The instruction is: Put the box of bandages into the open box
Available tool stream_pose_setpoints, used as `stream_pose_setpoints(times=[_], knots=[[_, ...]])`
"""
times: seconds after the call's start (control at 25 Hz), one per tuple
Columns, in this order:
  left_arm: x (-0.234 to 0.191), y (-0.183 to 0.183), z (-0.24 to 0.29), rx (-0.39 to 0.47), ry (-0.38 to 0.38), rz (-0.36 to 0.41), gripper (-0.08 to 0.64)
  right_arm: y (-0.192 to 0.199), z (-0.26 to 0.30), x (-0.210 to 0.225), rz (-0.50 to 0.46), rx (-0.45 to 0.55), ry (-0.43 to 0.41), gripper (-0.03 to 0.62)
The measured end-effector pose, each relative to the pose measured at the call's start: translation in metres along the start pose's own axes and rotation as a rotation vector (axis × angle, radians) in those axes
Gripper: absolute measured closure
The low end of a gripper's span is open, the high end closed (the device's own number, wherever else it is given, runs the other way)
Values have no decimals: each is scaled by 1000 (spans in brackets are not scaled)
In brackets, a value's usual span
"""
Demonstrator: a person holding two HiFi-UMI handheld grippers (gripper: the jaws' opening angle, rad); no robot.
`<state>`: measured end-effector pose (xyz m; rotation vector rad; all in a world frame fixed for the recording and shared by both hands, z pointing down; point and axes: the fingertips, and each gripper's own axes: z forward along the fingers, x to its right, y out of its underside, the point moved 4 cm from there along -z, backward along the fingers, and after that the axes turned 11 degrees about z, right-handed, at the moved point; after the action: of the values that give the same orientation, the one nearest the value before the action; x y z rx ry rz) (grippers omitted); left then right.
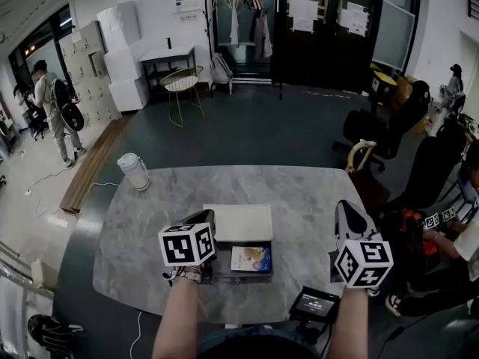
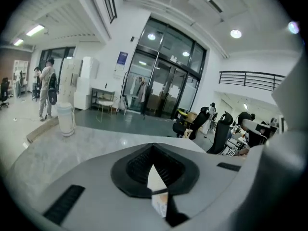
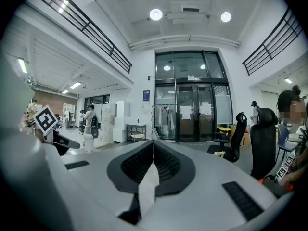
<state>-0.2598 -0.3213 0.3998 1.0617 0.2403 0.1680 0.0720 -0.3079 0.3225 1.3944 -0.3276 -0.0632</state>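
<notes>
The box of bandages lies flat inside the open box, colourful face up, in the dark tray just in front of the raised white lid. It sits between the two tongs, just right of the left gripper and well left of the right gripper, lower than both. Neither one touches it.

Left gripper: jaws pressed together, nothing between the pads. In its own view the black pads meet in one seam over the grey body, nose tipped a little down toward the table. The marker cube sits on top, with the left hand wrapped round the handle under it and the bare forearm coming up from the bottom edge.

Right gripper: jaws together as well, empty. It looks out nearly level, toward the glass doors across the room. Its forearm comes up parallel to the left one, off the table's right edge.

Beyond the left gripper's nose stands a white jug, well apart. Between the forearms, nearer the right one, sits a small screen.
</notes>
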Motion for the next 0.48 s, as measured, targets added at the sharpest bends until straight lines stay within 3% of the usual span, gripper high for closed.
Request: stream_pose_setpoints(times=[0.48], knots=[[-57,-61,-86,422,-156,121,548,-19,23,-43,-25,50,-135,568]])
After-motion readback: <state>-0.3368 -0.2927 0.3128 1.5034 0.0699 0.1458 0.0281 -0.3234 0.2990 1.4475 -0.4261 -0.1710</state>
